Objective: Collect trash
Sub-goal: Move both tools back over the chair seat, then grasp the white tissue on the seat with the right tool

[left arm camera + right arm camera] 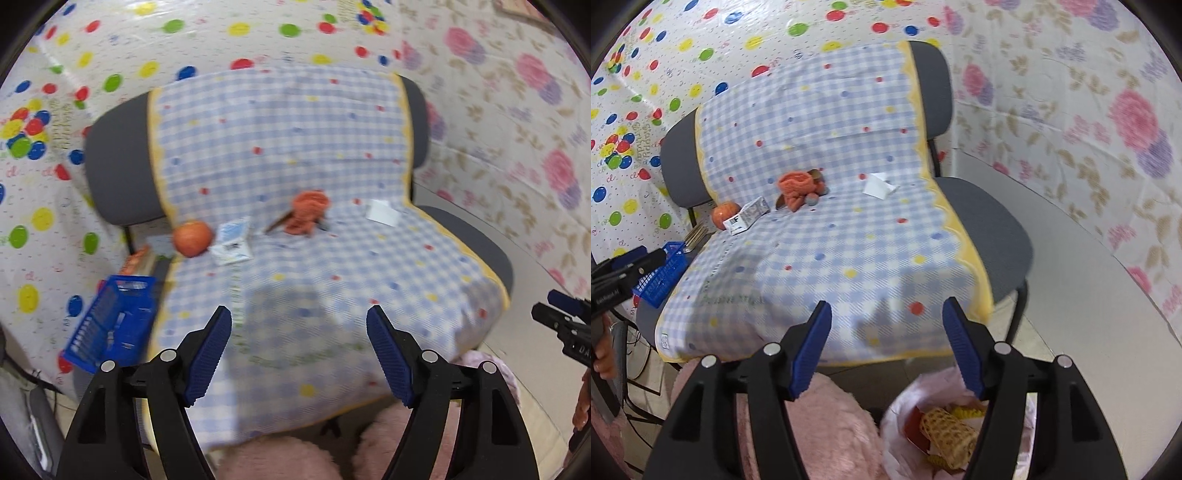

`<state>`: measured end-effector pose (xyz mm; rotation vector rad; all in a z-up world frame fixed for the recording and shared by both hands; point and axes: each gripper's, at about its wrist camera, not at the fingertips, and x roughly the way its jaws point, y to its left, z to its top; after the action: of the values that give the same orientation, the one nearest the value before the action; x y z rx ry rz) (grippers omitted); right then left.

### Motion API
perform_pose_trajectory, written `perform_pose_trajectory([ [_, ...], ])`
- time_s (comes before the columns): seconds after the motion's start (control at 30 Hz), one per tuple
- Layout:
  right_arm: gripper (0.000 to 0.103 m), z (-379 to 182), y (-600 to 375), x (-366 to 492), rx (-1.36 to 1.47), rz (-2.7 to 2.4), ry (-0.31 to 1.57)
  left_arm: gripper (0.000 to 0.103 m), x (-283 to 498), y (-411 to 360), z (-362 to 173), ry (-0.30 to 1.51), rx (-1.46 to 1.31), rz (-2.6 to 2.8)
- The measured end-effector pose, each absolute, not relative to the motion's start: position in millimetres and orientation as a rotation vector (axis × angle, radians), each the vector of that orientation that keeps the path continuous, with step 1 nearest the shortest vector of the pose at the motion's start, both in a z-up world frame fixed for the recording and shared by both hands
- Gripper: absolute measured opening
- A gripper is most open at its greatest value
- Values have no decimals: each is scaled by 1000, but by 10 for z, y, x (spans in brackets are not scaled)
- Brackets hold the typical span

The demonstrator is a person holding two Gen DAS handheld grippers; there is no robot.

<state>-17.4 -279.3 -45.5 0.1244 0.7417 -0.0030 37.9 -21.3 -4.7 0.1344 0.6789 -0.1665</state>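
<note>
On the checked cloth over two chairs lie a small white-and-blue carton (232,242) (748,215), a crumpled white paper (382,211) (879,185), an orange knitted toy (308,212) (798,186) and an orange fruit (192,238) (724,215). A pink trash bag (923,417) with wrappers inside sits on the floor below my right gripper (886,343). My left gripper (299,350) is open and empty over the cloth's front part. My right gripper is open and empty above the cloth's front edge.
A blue plastic basket (110,325) (663,275) stands at the left of the chairs. Pink fluffy fabric (827,424) lies below the front edge. Patterned sheets cover the walls behind. The grey chair seat (993,229) shows at the right.
</note>
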Motion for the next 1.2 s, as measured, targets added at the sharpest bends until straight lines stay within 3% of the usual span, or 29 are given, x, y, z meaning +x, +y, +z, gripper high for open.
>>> perform_pose_trajectory([
  [0.5,62,-392,-2570,292,82,37,737,77,748,91,574,588,157,-109],
  [0.83,62,-256,-2615,593,58,29,704,79,1194,39,509,608,147,-112],
  [0.93,62,-189,-2652,794,40,19,667,86,1405,112,388,595,123,-82],
  [1.1,62,-361,-2748,1375,54,56,669,87,1778,192,-52,632,121,-33],
  [1.2,53,-561,-2810,1807,80,94,701,87,1979,211,-412,684,128,-16],
])
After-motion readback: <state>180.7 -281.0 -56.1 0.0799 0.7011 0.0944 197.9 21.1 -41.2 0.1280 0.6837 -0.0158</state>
